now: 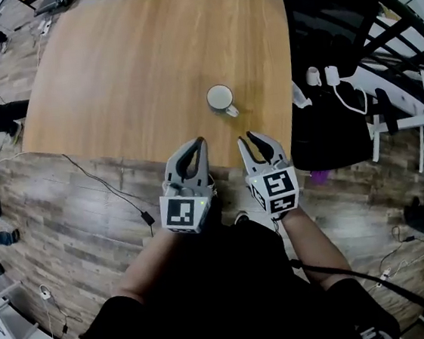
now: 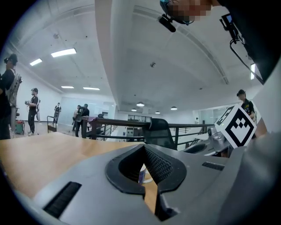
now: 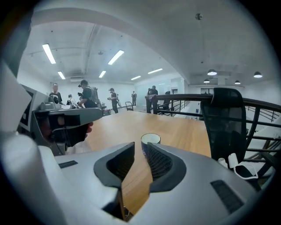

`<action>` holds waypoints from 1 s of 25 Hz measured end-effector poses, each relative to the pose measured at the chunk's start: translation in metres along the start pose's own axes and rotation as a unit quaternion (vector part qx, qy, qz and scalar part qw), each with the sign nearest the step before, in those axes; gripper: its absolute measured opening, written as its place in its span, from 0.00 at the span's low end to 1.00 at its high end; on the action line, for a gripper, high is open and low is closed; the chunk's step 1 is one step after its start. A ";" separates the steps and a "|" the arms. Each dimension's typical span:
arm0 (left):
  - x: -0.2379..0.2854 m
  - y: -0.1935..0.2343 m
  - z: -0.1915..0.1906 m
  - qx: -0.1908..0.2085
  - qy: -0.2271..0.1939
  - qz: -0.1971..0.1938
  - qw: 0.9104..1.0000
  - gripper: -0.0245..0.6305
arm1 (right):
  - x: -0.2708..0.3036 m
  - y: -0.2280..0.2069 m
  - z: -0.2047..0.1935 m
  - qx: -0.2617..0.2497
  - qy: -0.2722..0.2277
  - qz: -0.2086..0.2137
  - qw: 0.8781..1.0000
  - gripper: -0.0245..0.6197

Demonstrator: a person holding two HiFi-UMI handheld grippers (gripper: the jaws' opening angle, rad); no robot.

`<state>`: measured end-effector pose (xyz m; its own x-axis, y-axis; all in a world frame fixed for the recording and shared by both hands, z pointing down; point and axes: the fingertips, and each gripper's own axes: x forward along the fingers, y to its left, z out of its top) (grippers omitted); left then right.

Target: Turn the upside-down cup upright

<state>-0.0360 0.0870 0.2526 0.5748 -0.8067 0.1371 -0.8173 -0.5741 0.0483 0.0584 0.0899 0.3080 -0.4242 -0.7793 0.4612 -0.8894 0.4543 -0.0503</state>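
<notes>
Toward the near right of the wooden table (image 1: 132, 68) sits a white cup (image 1: 220, 98), its handle pointing near-right. At the table's near edge both grippers hover empty, apart from the cup. The left gripper (image 1: 199, 140) has its jaws together, and the right gripper (image 1: 248, 135) has them all but together.

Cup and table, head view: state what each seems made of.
Cup: likely glazed ceramic; smooth white top, dark side, moulded handle. Table: wood or wood-look laminate, satin finish; light brown grain streaks, can't tell which.
</notes>
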 end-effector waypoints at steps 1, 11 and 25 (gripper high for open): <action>0.009 0.010 -0.002 -0.002 0.002 -0.003 1.000 0.05 | 0.016 -0.003 -0.003 0.001 0.015 0.006 1.000 0.15; 0.070 0.071 -0.059 -0.033 0.043 0.015 0.998 0.05 | 0.124 -0.041 -0.030 -0.019 0.080 0.034 0.996 0.42; 0.094 0.095 -0.137 -0.046 0.069 0.045 0.995 0.05 | 0.197 -0.036 -0.007 -0.038 0.059 0.092 0.993 0.56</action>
<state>-0.0645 -0.0243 0.4059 0.4926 -0.8241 0.2798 -0.8696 -0.4791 0.1198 0.0082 -0.0768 0.4071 -0.5524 -0.6260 0.5505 -0.7810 0.6195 -0.0792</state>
